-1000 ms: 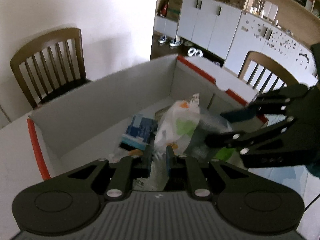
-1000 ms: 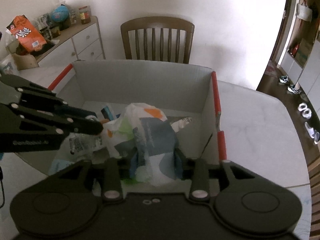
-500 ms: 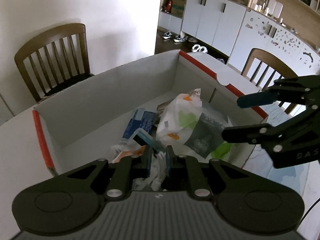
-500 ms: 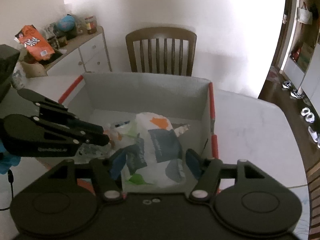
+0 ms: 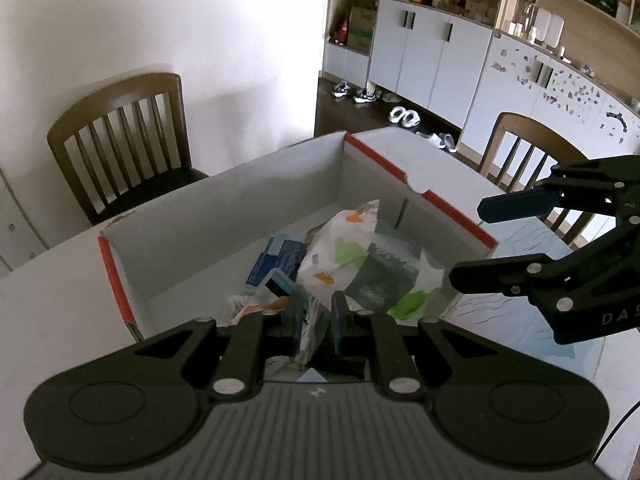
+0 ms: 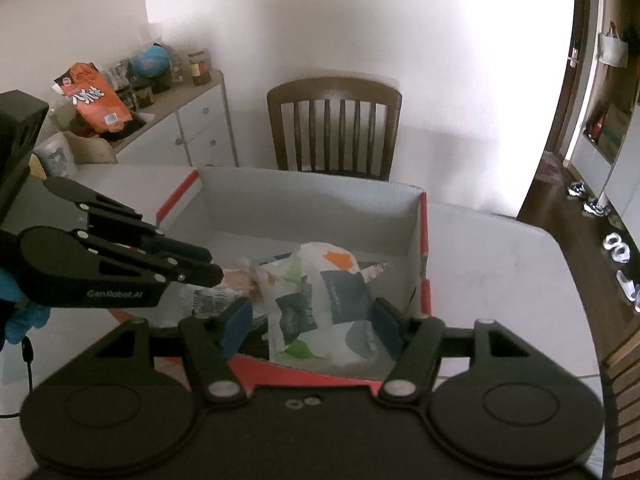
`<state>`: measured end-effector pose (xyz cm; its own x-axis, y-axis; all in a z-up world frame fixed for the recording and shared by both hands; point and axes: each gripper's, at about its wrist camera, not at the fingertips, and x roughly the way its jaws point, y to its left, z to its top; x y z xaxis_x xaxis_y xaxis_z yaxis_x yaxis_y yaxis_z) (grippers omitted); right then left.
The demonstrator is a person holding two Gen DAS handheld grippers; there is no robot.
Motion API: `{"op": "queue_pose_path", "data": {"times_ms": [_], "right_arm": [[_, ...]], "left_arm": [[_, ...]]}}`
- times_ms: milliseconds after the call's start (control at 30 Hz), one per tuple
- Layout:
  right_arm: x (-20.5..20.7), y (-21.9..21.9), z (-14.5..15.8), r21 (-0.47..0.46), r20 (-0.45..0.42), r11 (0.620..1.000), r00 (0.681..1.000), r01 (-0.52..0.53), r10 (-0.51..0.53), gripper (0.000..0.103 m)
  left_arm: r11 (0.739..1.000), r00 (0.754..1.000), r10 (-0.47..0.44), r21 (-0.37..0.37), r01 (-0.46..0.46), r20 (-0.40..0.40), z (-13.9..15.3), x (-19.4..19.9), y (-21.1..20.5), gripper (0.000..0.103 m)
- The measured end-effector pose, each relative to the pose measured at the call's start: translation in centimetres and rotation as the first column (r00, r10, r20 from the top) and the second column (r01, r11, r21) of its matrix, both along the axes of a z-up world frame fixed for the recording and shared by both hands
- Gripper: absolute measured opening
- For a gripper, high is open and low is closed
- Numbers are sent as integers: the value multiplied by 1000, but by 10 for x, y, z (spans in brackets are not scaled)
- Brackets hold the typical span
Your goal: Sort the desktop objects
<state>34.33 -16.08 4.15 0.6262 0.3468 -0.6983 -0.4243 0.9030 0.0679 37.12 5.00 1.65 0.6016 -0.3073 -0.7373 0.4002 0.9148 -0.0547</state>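
A white cardboard box (image 5: 224, 216) with red rims stands on the table, its far wall (image 6: 304, 208) facing me in the right wrist view. Inside lies a white plastic bag (image 5: 348, 256) printed in orange, green and dark grey, beside a blue packet (image 5: 276, 260). My left gripper (image 5: 316, 320) is shut on a thin crinkled wrapper (image 5: 310, 332) above the box's near left part. That wrapper (image 6: 212, 300) hangs below the left gripper (image 6: 208, 268). My right gripper (image 6: 310, 320) stands open above the white bag (image 6: 324, 280), not touching it. It shows as the right gripper (image 5: 468, 242) at the box's right rim.
A dark wooden chair (image 6: 334, 128) stands behind the box, and a second chair (image 5: 528, 156) is at the table's right side. A sideboard (image 6: 180, 128) with an orange snack bag (image 6: 92, 100) lies to the left. The white table top (image 6: 492, 272) extends right of the box.
My right gripper opened and let go of the white bag, which now lies in the box. Both grippers rose and drew back; the left one kept its wrapper.
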Motion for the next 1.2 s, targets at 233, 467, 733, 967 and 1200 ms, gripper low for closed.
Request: {"op": "queue_pose_path", "data": {"times_ms": [233, 467, 733, 967, 1200], "right_arm": [[-18, -5, 12, 7, 29, 1000, 1000, -7, 7, 66], [-37, -12, 23, 15, 52, 1000, 998, -23, 23, 66], [-56, -23, 33, 22, 71, 999, 997, -30, 28, 66], [-71, -31, 41, 28, 90, 999, 995, -36, 34, 66], [-89, -42, 47, 34, 112, 999, 993, -31, 27, 69]], "left_arm": [[1000, 999, 12, 7, -12, 33, 16, -21, -8, 13], [999, 998, 32, 13, -33, 61, 30, -42, -16, 13], [998, 995, 60, 23, -62, 76, 37, -62, -28, 13], [996, 991, 85, 25, -88, 99, 45, -80, -36, 16], [994, 984, 103, 22, -108, 142, 57, -103, -43, 68]]}}
